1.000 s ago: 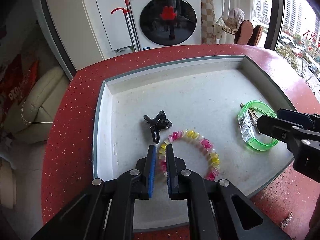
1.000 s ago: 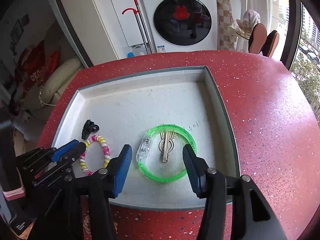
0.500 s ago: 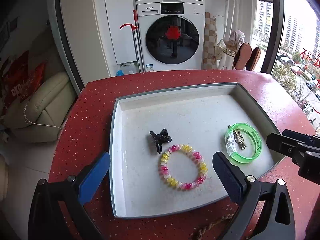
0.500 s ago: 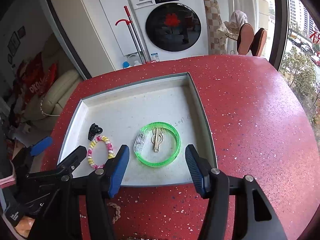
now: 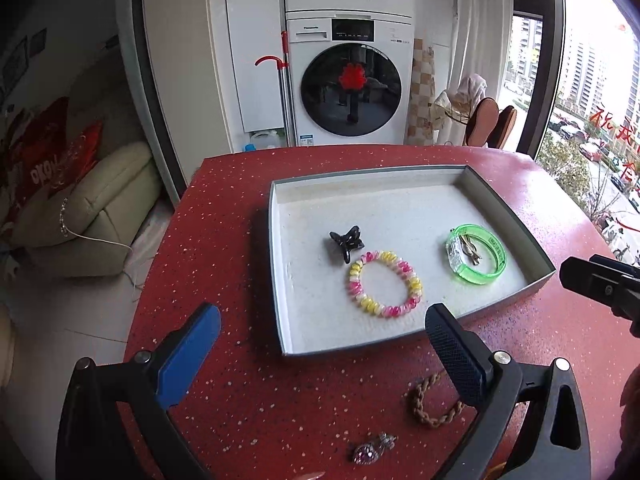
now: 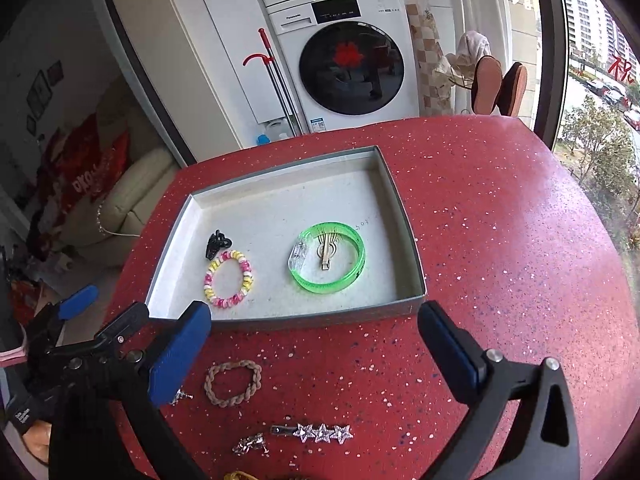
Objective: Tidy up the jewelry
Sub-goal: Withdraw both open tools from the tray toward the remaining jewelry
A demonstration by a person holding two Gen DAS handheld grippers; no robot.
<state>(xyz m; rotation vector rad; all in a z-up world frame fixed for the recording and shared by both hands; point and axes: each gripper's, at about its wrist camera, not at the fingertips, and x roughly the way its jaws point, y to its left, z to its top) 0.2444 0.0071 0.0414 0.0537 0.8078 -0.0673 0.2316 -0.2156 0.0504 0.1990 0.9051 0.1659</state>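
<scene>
A grey shallow tray (image 5: 280, 280) (image 6: 404, 216) on the red table holds a pink-and-yellow bead bracelet (image 5: 385, 283) (image 6: 228, 278), a black claw clip (image 5: 346, 241) (image 6: 216, 242), and a green bangle (image 5: 476, 254) (image 6: 328, 257) with a gold hair clip (image 6: 326, 254) inside it. On the table in front of the tray lie a brown braided bracelet (image 5: 430, 402) (image 6: 233, 383), a silver star clip (image 6: 316, 433) and small sparkly pieces (image 5: 370, 450) (image 6: 250, 446). My left gripper (image 5: 320, 356) is open and empty, held above the table before the tray. My right gripper (image 6: 316, 356) is open and empty too.
The round red table (image 6: 500, 240) ends close on the left and right. A washing machine (image 5: 350, 84), a beige sofa (image 5: 88, 216) and a window (image 5: 592, 100) stand beyond it. The left gripper's fingers (image 6: 76, 304) show at the lower left of the right wrist view.
My left gripper has let go of the bead bracelet, opened wide and pulled back and up from the tray. My right gripper has also drawn back, so the loose pieces on the table show.
</scene>
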